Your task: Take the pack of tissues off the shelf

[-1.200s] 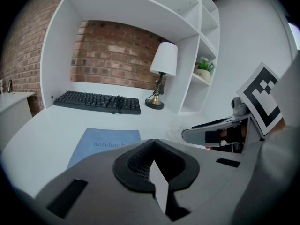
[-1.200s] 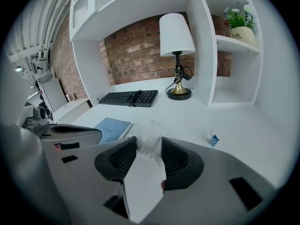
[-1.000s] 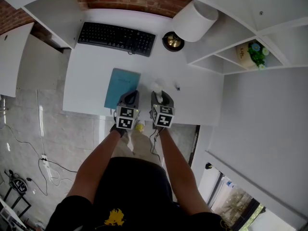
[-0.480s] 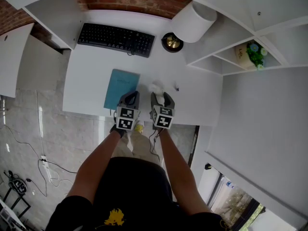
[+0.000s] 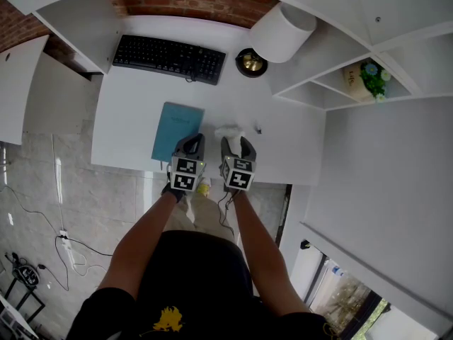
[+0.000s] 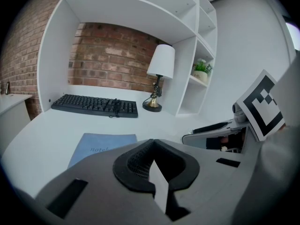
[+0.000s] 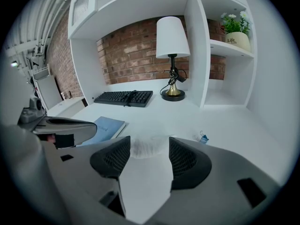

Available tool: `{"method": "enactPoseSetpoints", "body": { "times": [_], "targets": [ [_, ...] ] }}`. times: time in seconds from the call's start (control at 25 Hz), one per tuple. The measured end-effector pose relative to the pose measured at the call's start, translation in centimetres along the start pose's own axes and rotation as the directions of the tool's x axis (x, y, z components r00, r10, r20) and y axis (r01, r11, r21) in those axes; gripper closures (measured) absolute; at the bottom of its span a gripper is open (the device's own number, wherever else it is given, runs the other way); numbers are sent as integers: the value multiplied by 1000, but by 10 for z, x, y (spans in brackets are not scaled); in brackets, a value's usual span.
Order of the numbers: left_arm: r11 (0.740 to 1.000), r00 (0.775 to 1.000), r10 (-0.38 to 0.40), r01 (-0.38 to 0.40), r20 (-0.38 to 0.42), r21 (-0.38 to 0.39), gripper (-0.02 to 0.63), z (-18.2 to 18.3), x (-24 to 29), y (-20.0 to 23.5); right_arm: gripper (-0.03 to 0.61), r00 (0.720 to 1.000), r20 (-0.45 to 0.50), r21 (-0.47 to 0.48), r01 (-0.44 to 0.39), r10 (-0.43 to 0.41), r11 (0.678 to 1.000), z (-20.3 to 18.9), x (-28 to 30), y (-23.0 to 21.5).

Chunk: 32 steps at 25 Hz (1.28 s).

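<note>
The white pack of tissues (image 5: 228, 129) lies on the white desk (image 5: 127, 112), just ahead of my right gripper (image 5: 235, 142). In the right gripper view the pack (image 7: 149, 146) sits at the tips of the two black pads, which stand apart and do not press on it. The right gripper (image 7: 149, 156) is open and its jaws have just been opening. My left gripper (image 5: 190, 142) rests beside it near the desk's front edge, over the corner of a blue notebook (image 5: 178, 131). In the left gripper view the left gripper (image 6: 152, 165) is shut with nothing in it.
A black keyboard (image 5: 168, 57) lies at the back of the desk. A white-shaded lamp (image 5: 283, 30) stands to its right. A small binder clip (image 7: 203, 137) lies right of the pack. The shelves on the right hold a potted plant (image 5: 368, 78).
The right gripper's jaws have spread apart, and the pack now lies flatter and wider on the desk in front of them. Neither hand has shifted.
</note>
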<state>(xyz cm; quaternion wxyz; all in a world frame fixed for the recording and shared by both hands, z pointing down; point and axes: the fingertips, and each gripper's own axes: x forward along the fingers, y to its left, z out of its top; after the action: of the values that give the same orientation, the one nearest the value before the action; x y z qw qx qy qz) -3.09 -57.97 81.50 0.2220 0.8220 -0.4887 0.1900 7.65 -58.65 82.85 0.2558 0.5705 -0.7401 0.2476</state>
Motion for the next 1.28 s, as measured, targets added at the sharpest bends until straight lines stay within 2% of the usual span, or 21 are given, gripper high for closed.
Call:
{"method": "enactPoseSetpoints", "body": {
  "times": [0.52, 0.76, 1.0, 1.12, 1.28],
  "targets": [
    [1000, 1000, 3, -2, 8, -12, 603, 9, -7, 2, 345, 1000, 26, -14, -15, 15, 1000, 12, -13, 13],
    [1000, 1000, -10, 10, 19, 0, 603, 23, -39, 2, 410, 998, 64, -42, -24, 27, 999, 25, -48, 16],
    [999, 996, 37, -36, 87, -15, 603, 63, -70, 11, 485, 990, 133, -46, -33, 39, 998, 58, -90, 10],
    [999, 990, 26, -31, 138, 37, 603, 89, -77, 7, 523, 980, 198, -44, -15, 23, 999, 82, -113, 5],
    [996, 979, 18, -35, 203, 82, 603, 130, -89, 4, 572, 951, 311, -28, 5, 4, 1000, 119, -142, -2]
  ]
}}
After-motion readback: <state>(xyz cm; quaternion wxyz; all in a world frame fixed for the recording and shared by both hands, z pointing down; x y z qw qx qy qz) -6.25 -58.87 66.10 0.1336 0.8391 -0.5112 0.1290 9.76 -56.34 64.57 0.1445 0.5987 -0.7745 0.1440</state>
